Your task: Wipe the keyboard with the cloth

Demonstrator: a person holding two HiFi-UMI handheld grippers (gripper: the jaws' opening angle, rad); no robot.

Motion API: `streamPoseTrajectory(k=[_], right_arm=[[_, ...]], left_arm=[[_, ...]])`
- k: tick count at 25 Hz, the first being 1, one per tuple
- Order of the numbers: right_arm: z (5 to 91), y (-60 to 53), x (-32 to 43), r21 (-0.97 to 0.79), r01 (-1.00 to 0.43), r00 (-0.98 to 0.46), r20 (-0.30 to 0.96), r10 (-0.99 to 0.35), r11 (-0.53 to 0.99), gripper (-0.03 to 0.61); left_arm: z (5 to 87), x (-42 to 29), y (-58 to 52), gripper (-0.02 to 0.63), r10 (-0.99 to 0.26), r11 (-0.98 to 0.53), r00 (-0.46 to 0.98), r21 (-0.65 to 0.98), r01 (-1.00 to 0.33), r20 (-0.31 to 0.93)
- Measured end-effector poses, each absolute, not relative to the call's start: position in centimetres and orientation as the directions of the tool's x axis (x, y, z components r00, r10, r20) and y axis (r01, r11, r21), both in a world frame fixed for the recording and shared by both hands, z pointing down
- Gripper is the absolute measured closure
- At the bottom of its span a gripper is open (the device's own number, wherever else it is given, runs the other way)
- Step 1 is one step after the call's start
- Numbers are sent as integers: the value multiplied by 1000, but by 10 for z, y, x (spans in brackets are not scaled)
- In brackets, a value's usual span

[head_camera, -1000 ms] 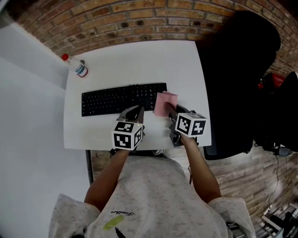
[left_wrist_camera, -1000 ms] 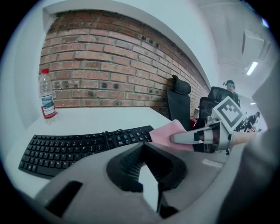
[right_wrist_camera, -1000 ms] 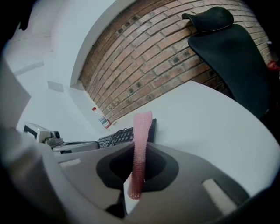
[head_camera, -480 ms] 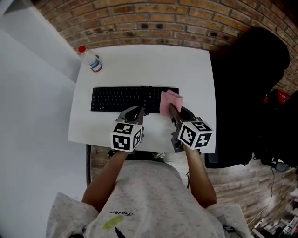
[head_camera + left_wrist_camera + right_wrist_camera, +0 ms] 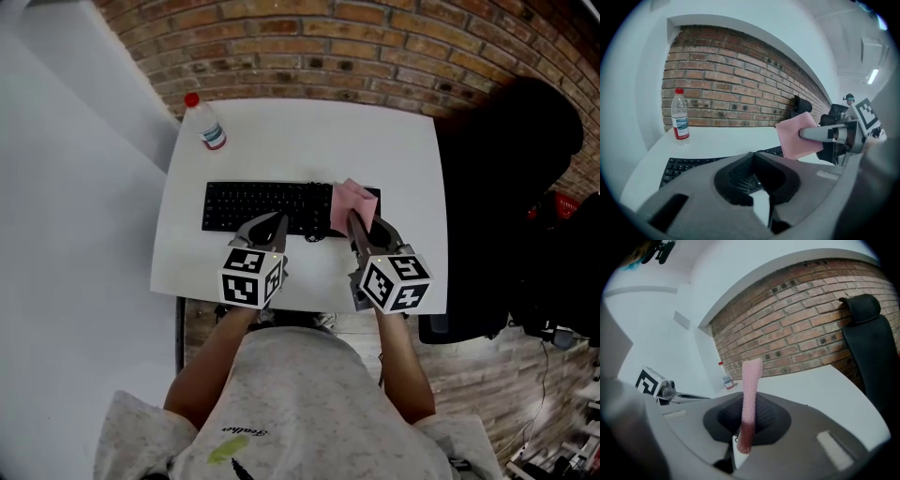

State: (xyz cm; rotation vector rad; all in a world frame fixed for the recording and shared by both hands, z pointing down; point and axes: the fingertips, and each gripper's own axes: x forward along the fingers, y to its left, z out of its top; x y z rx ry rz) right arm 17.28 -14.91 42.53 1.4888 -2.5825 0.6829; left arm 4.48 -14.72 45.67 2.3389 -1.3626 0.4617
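While my right tool [image 5: 355, 218] is clamping the cloth [image 5: 351, 201] by its edge and my left tool [image 5: 273, 225] is idling closed, the keyboard [image 5: 262, 206] may be snagging it loose.

Soft, even indoor light, shadows faint; a ceiling strip lamp [image 5: 873, 76] glows up and right of the left gripper [image 5: 754, 155]. Both gripper views curve strongly, dark at the corners, near housings blurred.

White worktop [image 5: 309, 131] against a red brick wall [image 5: 309, 42]; white wall [image 5: 66, 234] left, black office chair [image 5: 506, 187] right, brick-patterned floor [image 5: 487, 370] below
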Motion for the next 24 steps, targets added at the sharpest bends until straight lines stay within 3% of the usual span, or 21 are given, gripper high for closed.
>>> streamPoseTrajectory(k=[24], right_arm=[[415, -139, 110, -272, -864, -494, 301, -816, 423, 558]], left_arm=[[449, -7, -150, 618, -720, -505, 536, 197, -840, 440]])
